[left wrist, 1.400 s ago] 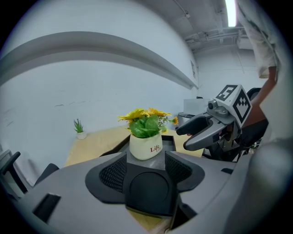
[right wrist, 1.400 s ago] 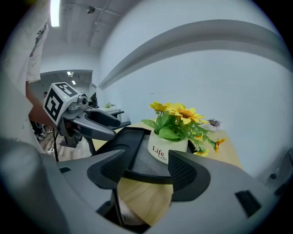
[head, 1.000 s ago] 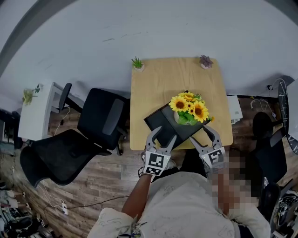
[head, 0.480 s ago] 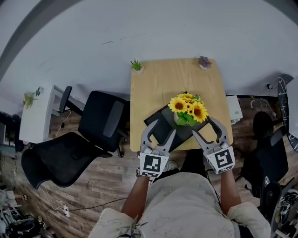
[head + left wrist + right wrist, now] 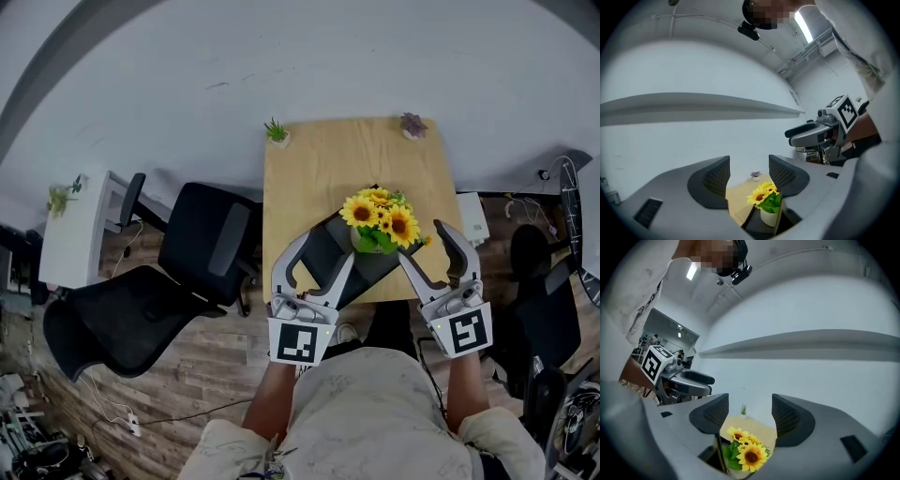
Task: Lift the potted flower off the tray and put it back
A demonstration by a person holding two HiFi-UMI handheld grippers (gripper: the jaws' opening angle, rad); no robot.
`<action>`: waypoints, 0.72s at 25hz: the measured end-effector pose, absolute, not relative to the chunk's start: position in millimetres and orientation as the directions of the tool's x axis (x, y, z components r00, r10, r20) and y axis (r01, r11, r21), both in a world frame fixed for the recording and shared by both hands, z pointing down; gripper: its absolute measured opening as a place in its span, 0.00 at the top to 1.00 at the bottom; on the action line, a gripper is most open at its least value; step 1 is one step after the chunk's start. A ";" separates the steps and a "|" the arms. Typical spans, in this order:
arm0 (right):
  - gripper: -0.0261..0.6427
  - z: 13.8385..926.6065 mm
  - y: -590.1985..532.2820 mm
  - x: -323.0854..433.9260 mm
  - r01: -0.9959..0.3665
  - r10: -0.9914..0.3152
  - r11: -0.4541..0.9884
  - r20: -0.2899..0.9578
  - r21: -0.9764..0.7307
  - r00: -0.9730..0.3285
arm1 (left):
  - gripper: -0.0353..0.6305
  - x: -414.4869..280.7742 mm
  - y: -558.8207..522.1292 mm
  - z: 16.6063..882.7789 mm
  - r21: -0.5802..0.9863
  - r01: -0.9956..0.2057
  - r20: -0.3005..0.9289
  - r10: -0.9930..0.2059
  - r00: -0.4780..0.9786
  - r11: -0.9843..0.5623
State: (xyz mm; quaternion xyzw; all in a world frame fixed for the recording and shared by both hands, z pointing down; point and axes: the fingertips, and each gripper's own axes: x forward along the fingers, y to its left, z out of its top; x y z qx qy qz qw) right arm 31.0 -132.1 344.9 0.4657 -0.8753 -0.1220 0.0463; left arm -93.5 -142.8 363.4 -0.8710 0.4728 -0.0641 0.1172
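A white pot of yellow sunflowers [image 5: 380, 221] stands on a black tray [image 5: 373, 265] at the near edge of the wooden table [image 5: 319, 169]. My left gripper [image 5: 323, 251] hovers open over the tray's near left part, left of the pot and holding nothing. To the right of the pot my right gripper [image 5: 424, 246] is open too, apart from the flowers. The left gripper view looks between the open jaws of the left gripper [image 5: 749, 176] at the flowers [image 5: 764, 194]. In the right gripper view the sunflowers [image 5: 747, 451] sit low between the right gripper [image 5: 750, 413] jaws.
A small green plant [image 5: 277, 129] and a purple one [image 5: 413, 124] stand at the table's far corners. Two black office chairs [image 5: 202, 239] crowd the left side. A white box [image 5: 472, 220] lies right of the table. The person's torso fills the foreground.
Both grippers have risen toward the camera and spread a little wider apart, the right one moving right of the pot. The flower pot has stayed on the tray.
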 end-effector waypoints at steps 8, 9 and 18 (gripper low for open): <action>0.51 342.4 -133.5 30.2 -0.799 -0.825 0.535 -0.034 0.276 -0.564 | 0.55 -93.1 -143.8 354.0 -0.286 -0.797 -0.018 -0.829 0.559 -0.532; 0.51 343.0 -133.8 29.9 -0.798 -0.825 0.536 -0.031 0.276 -0.565 | 0.55 -93.4 -144.3 354.2 -0.288 -0.796 -0.016 -0.829 0.559 -0.532; 0.51 343.1 -134.4 28.3 -0.789 -0.819 0.545 -0.023 0.282 -0.574 | 0.55 -94.9 -145.5 356.4 -0.270 -0.804 -0.005 -0.834 0.552 -0.530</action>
